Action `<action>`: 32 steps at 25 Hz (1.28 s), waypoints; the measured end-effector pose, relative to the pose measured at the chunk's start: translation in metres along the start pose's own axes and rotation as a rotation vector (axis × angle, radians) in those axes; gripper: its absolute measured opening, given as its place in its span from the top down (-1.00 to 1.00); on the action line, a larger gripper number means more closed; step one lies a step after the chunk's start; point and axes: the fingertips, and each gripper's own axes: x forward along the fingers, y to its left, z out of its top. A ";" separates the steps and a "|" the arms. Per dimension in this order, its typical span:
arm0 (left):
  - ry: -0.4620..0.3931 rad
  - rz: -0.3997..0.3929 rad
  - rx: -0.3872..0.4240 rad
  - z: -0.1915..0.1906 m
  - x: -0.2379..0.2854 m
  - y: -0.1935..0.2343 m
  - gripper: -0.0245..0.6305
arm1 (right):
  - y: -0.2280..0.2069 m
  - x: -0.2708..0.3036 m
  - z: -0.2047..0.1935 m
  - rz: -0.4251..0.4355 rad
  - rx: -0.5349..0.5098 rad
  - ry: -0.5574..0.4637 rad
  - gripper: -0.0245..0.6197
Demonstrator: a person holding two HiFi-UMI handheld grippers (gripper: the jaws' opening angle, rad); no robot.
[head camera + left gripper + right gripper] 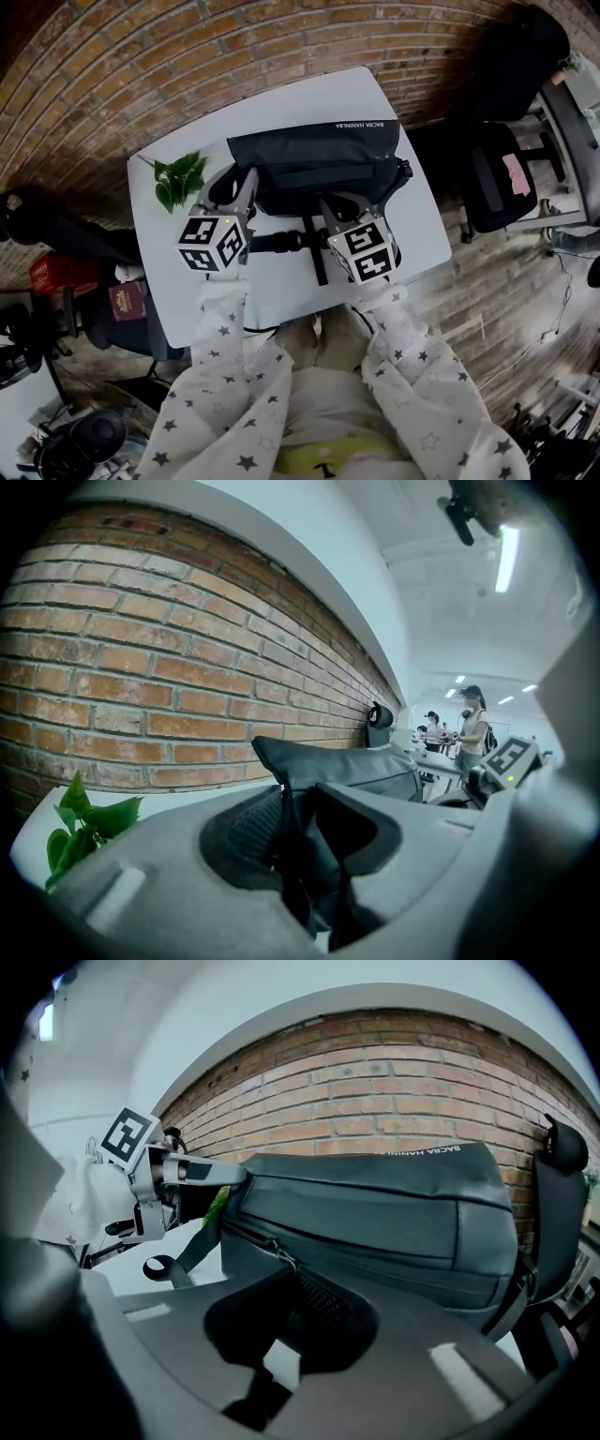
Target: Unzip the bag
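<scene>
The black bag lies flat on the white table, toward its far edge by the brick wall. A leafy sprig lies just beside its left end. A webbing strap with a buckle runs from the bag back toward the person.

The 2 grippers are both on the bag. The left gripper sits at the bag's near left corner. In the left gripper view its jaws are clamped on a fold of the black fabric there, which bunches up between the pads. That looks like the anchoring grip for the pull.

The right gripper is at the front face, to the right of the left one. In the right gripper view its jaws are nearly together on the zip pull, which leads off the front zip line and down between the pads.

As for progress, I judge the task to be at its start. Both holds are set, but no gap shows along the zip and the front panel lies flat and closed. From here I cannot tell which way the slider has to travel. What remains is the whole run: draw the pull along the zip line while the left grip keeps the fabric taut.
</scene>
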 end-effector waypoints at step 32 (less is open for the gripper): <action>-0.006 0.061 -0.012 -0.003 0.004 0.004 0.58 | -0.055 -0.031 -0.013 -0.165 0.095 -0.008 0.87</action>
